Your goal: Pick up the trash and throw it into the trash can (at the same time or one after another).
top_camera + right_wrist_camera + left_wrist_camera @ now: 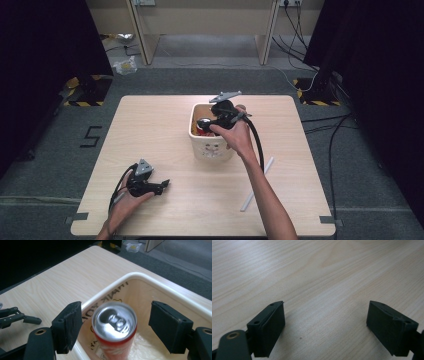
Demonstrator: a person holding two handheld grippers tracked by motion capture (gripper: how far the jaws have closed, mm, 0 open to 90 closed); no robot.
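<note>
A red drink can (pixel 114 321) with a silver top stands upright inside a cream bin (pixel 160 283) near the middle of the table. In the high view the bin (pixel 212 149) carries a small face print, and the can (pixel 202 130) peeks over its rim. My right gripper (pixel 116 312) hovers over the can, open, with a gap between each pad and the can's sides. In the high view, this right gripper (pixel 207 121) is above the bin's left part. My left gripper (pixel 166 184) rests at the front left of the table, open, with bare wood between its jaws (pixel 325 322).
A thin white stick (pixel 257 184) lies on the table to the right of my right forearm. The left gripper (pixel 17 316) also appears far off in the right gripper view. Cables trail on the floor at the right, and black curtains flank the table.
</note>
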